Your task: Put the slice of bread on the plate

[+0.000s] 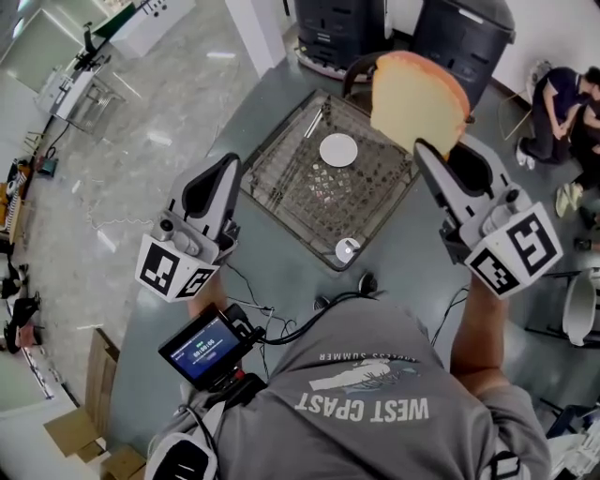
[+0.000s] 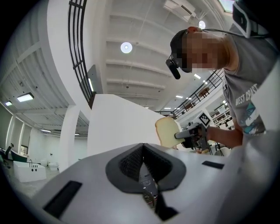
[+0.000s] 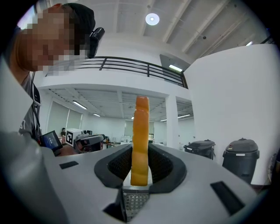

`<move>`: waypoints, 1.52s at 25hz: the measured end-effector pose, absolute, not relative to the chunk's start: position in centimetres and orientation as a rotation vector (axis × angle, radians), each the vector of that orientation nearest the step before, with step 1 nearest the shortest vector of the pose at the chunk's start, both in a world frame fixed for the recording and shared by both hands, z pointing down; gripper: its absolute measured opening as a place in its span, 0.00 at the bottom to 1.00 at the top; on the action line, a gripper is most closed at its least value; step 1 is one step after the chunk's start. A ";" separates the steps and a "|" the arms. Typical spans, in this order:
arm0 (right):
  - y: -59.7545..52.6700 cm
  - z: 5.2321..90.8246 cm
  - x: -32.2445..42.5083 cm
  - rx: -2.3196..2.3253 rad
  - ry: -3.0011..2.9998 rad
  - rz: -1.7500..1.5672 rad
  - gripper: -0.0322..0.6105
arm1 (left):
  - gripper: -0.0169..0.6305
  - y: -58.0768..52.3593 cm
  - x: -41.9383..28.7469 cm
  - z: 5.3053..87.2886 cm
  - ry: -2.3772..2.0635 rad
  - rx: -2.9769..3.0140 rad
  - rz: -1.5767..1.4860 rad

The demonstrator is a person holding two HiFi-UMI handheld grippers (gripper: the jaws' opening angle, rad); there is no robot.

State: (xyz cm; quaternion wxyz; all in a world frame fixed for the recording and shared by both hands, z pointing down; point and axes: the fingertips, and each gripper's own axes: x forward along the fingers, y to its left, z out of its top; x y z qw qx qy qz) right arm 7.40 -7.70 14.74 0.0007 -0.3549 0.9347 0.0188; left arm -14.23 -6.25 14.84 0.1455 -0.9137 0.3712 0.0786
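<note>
- Your right gripper [image 1: 429,152] is clamping the slice of bread [image 1: 417,101] by its bottom edge. The slice is standing upright between the jaws, crust up.
- You're holding the bread in the air by the far right corner of the wire tray [image 1: 309,187], so it isn't on the plate yet.
- The wire tray is sitting in the middle of the grey table [image 1: 281,234]. It's carrying the small white plate [image 1: 338,150], which is lying bare toward its far side. There's also a little shiny round thing [image 1: 347,249] at the tray's near corner, can't tell what.
- Your left gripper [image 1: 225,173] is hanging over the table just left of the tray, jaws pressed together with nothing between them.
- Two dark bins [image 1: 342,28] are standing past the table's far edge.
</note>
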 end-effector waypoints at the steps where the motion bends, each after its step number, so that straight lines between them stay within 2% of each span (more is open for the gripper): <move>1: -8.1 14.5 7.6 -1.102 2.939 0.058 0.18 | 0.04 -6.5 -14.0 14.6 1.084 -2.627 0.228; 14: -14.0 15.6 11.0 -0.931 2.979 0.029 0.18 | 0.04 -10.1 -9.3 15.7 1.200 -2.584 0.166; 24: -16.6 16.9 8.5 -0.954 2.987 -0.030 0.18 | 0.04 -12.9 -11.7 16.4 1.189 -2.617 0.155; 29: -16.3 14.8 9.3 -1.010 2.976 -0.033 0.18 | 0.04 -14.0 -10.9 14.3 1.128 -2.631 0.194; 38: -19.9 16.6 -0.1 -1.125 2.979 0.000 0.18 | 0.04 -18.9 -19.6 16.0 1.037 -2.677 0.253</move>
